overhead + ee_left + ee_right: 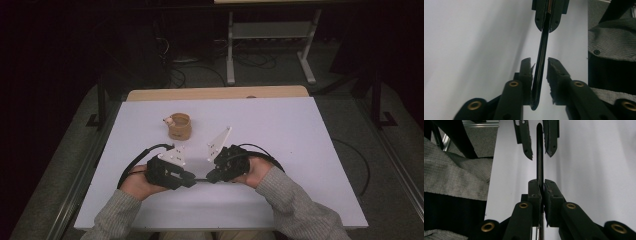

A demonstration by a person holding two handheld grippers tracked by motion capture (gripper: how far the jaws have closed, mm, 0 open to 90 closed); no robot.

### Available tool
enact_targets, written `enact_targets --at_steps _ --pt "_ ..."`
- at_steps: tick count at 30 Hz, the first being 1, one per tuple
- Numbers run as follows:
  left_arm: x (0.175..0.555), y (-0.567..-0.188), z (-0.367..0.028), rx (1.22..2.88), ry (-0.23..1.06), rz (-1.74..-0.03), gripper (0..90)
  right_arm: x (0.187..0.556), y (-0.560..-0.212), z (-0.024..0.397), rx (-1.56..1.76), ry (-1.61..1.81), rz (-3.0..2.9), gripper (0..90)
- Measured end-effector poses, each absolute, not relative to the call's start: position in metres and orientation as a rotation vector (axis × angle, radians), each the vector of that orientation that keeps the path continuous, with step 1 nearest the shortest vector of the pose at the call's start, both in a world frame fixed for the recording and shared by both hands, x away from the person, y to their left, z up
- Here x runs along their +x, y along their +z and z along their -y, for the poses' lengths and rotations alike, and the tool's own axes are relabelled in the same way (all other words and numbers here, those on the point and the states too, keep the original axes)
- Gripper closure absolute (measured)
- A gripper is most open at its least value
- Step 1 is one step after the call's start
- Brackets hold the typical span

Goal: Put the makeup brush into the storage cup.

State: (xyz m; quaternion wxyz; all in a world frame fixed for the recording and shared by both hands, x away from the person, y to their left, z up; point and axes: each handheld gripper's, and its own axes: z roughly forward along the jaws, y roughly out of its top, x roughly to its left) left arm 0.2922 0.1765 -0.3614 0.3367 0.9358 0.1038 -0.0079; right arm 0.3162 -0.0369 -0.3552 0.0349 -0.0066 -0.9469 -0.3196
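While the right gripper (541, 185) has its fingers (534, 191) clamped tight on one end of a thin black rod (541, 56), the left gripper (539, 65) stands around the rod's other end with its fingers (525, 71) only partly closed: one pad lies against the rod, the other stands a little off it, so the grip there is not made. The rod runs level between the two grippers, just above the table (280, 125). Beyond the rod, toward the far edge of the table and well apart from it, stands a small tan cup (179, 126), with nothing between. Grey sleeves (295, 205) come in on the near side of the rod.
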Motion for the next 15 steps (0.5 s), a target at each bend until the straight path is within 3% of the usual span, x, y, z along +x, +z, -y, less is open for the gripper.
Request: enact_targets --at_steps 10,12,15 --pt "0.288 -0.359 -0.178 2.481 -0.042 -0.133 84.1 0.313 -0.358 0.038 0.058 -1.026 2.873 81.1" --pt "0.287 -0.359 -0.179 2.481 -0.031 -0.125 84.2 0.315 -0.357 0.041 0.063 -1.048 2.867 72.5" --pt "0.287 -0.358 -0.181 2.482 -0.018 -0.132 84.2 0.319 -0.359 0.050 0.045 -1.072 2.824 68.3"
